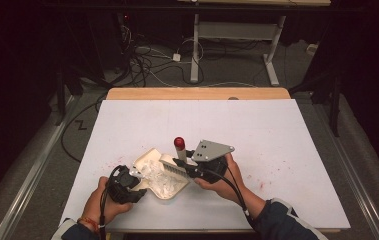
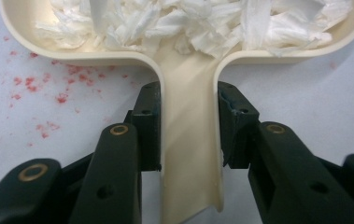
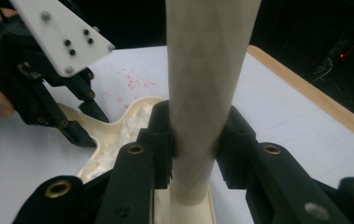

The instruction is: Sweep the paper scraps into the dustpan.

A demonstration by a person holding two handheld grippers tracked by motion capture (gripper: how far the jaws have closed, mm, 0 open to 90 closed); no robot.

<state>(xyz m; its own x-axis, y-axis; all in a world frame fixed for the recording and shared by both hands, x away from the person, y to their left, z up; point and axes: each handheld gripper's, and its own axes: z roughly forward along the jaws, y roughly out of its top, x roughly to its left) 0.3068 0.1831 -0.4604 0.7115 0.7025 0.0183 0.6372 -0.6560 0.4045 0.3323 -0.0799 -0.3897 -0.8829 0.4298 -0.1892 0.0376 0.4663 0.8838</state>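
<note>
A cream dustpan (image 1: 153,153) lies on the white table near the front, holding several white paper shreds (image 1: 157,175). My left gripper (image 1: 136,175) is shut on its handle; in the left gripper view the jaws clamp the handle (image 2: 188,140) from both sides, with shreds (image 2: 188,23) piled in the pan ahead. My right gripper (image 1: 183,164) is shut on a cream brush with a red tip (image 1: 179,143), whose bristles (image 1: 171,168) rest over the pan. In the right gripper view the brush handle (image 3: 207,70) rises between the jaws, with the dustpan (image 3: 118,128) and left gripper (image 3: 90,123) beyond.
The white table sheet (image 1: 257,130) carries red specks (image 2: 30,86) near the pan and to the right. A wooden edge (image 1: 197,93) runs along the far side. Beyond it, cables and desk legs (image 1: 195,55) stand on the grey floor.
</note>
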